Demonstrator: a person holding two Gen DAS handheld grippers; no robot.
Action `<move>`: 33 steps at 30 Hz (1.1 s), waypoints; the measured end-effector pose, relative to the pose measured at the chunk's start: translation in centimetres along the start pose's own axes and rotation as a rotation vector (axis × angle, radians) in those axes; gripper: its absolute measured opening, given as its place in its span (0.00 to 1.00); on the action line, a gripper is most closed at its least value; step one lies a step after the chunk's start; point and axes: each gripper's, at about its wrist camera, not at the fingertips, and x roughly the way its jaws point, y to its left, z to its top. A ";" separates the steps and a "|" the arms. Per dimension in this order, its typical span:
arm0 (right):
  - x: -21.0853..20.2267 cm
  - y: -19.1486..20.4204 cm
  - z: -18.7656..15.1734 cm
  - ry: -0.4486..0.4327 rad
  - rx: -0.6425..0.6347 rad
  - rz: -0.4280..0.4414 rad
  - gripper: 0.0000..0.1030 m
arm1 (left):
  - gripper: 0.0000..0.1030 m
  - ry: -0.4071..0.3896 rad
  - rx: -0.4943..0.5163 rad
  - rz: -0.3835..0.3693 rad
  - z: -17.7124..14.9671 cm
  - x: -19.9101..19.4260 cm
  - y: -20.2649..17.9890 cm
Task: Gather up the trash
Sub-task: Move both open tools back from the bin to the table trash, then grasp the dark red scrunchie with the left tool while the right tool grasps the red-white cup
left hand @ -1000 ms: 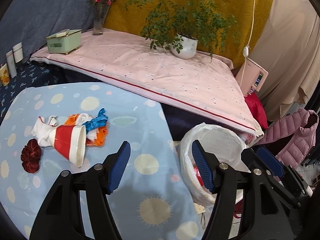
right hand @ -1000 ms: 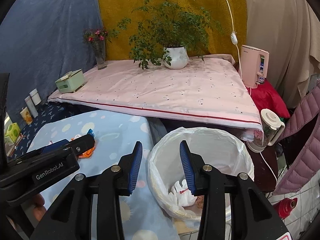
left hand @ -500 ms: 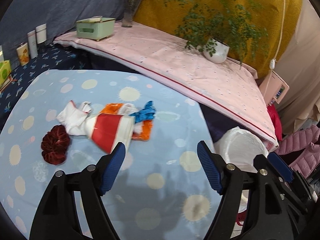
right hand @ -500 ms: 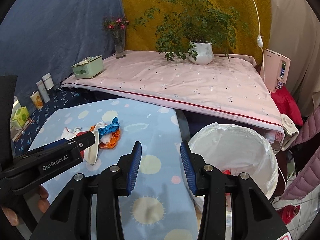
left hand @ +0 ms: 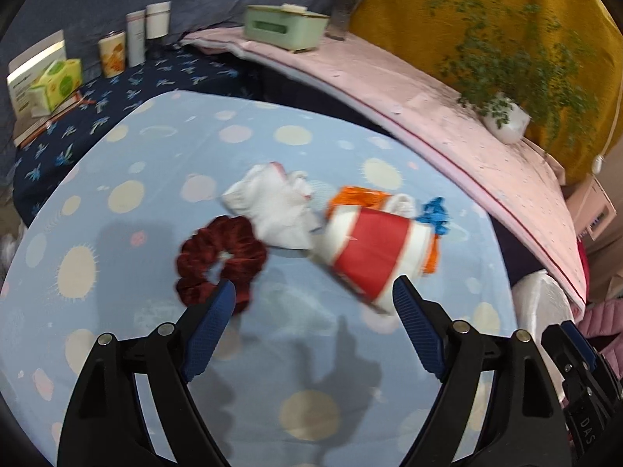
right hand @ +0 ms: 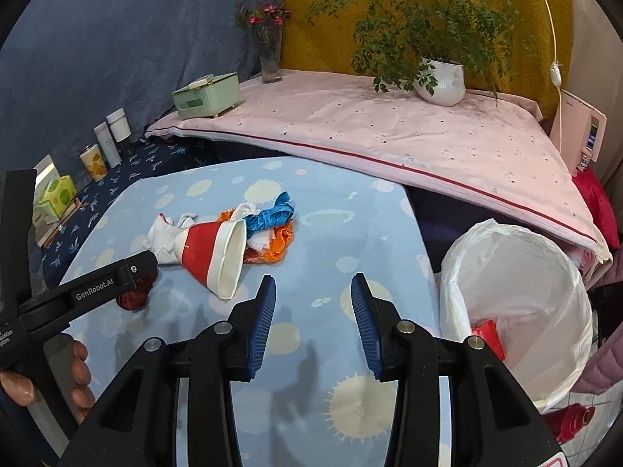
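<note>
The left gripper [left hand: 314,327] points down at a slant. Its jaws stand wide apart and have just been opening, with nothing between them. A hand [right hand: 46,383] holds its handle, with the fingers [right hand: 81,366] curled around it. The right gripper [right hand: 313,325] also points down at a slant. Its jaws are partly open and hold nothing. The two grippers are side by side.

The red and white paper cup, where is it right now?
The paper cup lies tipped on its side on the blue spotted tablecloth. In the right wrist view it sits left of centre, between the white crumpled tissue and the orange wrapper.
</note>
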 end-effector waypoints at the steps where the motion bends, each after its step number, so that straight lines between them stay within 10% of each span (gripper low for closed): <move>1: 0.3 0.4 -0.1 0.005 -0.003 0.005 0.39 | 0.80 0.004 -0.008 0.010 0.0 0.2 0.8; 15: 6.8 4.8 -0.5 0.083 -0.004 0.139 0.39 | 0.81 0.048 -0.103 0.069 0.6 3.8 10.5; 23: 9.9 6.9 0.0 0.105 -0.033 0.166 0.39 | 0.61 0.086 -0.068 0.000 0.9 6.0 10.2; 27: 10.9 7.7 -0.1 0.124 -0.056 0.179 0.39 | 0.30 0.097 -0.061 -0.036 1.0 6.5 9.8; 33: 11.1 8.3 -0.5 0.139 -0.072 0.214 0.11 | 0.16 0.091 -0.058 -0.062 1.1 6.2 9.3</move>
